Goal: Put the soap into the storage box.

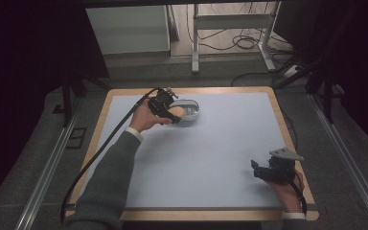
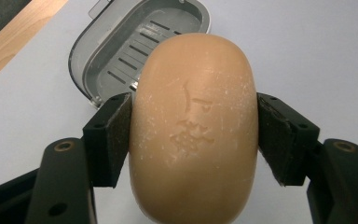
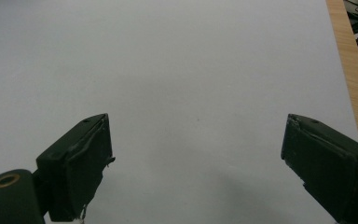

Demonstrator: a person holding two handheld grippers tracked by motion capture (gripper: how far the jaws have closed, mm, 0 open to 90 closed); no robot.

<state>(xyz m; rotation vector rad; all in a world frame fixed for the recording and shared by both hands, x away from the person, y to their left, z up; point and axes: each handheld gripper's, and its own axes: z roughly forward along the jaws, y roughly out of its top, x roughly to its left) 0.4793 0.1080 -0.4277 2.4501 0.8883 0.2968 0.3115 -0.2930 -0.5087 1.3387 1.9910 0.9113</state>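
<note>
High view, left gripper (image 1: 171,111) clamping soap (image 2: 193,126) by dish (image 2: 121,51), right gripper (image 1: 261,171) spread near table edge (image 1: 294,143)

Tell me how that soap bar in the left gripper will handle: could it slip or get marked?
The soap bar is smooth and rounded, clamped at its sides by the left gripper, so it could probably squirm out. It looks rigid, though its scuffed, stamped face suggests the pads may dent it. Dry-looking, so likely not very slippery.

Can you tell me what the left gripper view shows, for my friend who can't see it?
A tan oval bar of soap is squeezed between the left gripper's two black jaws. Behind it, an open grey soap dish with slots in its floor sits on the pale blue table.
</note>
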